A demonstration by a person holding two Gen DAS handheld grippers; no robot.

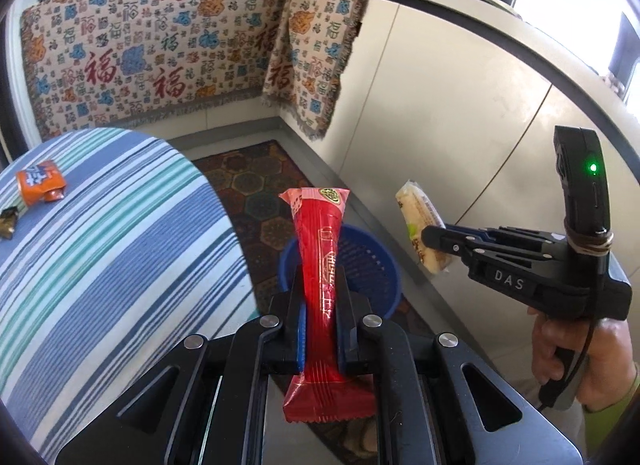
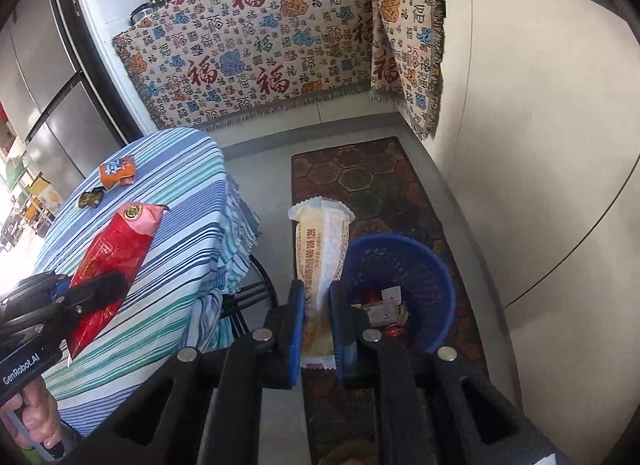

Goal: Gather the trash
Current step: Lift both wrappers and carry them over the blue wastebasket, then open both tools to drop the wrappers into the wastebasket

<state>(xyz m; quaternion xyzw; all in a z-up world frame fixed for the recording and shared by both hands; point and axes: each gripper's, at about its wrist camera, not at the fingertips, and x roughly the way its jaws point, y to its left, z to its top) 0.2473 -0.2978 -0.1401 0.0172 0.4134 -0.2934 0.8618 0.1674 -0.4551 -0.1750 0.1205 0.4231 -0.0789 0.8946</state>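
Note:
My left gripper (image 1: 320, 285) is shut on a long red snack wrapper (image 1: 320, 249), which stands up between the pads above the blue bin (image 1: 380, 265) on the floor. My right gripper (image 2: 316, 297) is shut on a cream and yellow wrapper (image 2: 320, 249), held just left of the blue bin (image 2: 420, 265), which has several scraps in it. In the left wrist view the right gripper (image 1: 430, 237) shows at the right with its cream wrapper (image 1: 420, 217). The right wrist view has the left gripper (image 2: 108, 285) at the left with the red wrapper (image 2: 116, 249).
An orange packet (image 1: 40, 181) and a small dark wrapper (image 1: 8, 221) lie on the striped tablecloth (image 1: 120, 245) of the round table. A patterned mat (image 2: 380, 177) covers the floor under the bin. White cabinets (image 1: 440, 105) and a draped patterned cloth (image 1: 160, 45) close off the corner.

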